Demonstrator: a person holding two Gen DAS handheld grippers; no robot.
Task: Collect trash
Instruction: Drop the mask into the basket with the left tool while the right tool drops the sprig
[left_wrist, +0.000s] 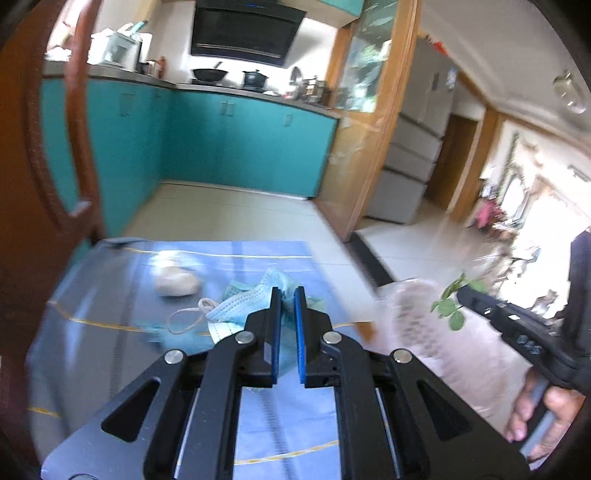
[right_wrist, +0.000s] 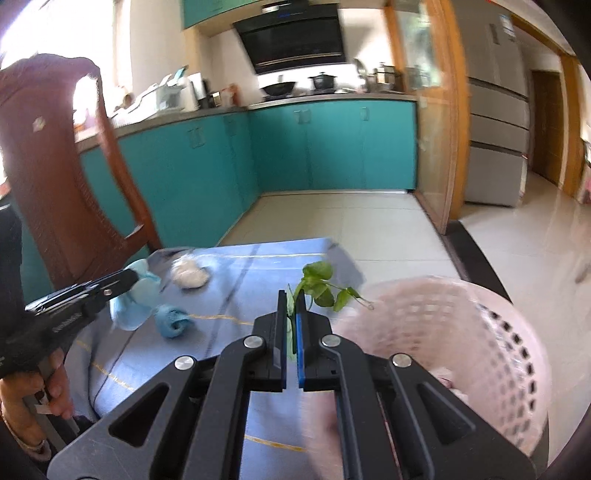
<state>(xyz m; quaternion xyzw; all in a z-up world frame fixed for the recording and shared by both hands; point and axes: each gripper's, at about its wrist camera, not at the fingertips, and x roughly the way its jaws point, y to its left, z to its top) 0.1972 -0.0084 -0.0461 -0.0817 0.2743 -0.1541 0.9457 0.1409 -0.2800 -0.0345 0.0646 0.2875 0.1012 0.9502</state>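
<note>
Both grippers carry trash above the blue striped tablecloth (left_wrist: 110, 295).
Left gripper (left_wrist: 287, 295) jaws pinch a crumpled light-blue face mask (left_wrist: 240, 306); right gripper (right_wrist: 291, 299) jaws clamp a green leafy sprig (right_wrist: 321, 286) beside the pink perforated plastic basket (right_wrist: 461, 332).

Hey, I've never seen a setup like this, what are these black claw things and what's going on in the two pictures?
There is no robot here: a person holds black tongs in each hand, each with a camera looking along its blue pads.

In the left wrist view, the left tongs are closed on a blue face mask. The right wrist view shows the right tongs closed on a green leafy sprig.

Both work over a table with a blue cloth. A crumpled whitish wad and a small blue bundle lie on it. A pink perforated basket, at the table's right, probably takes the trash.
</note>
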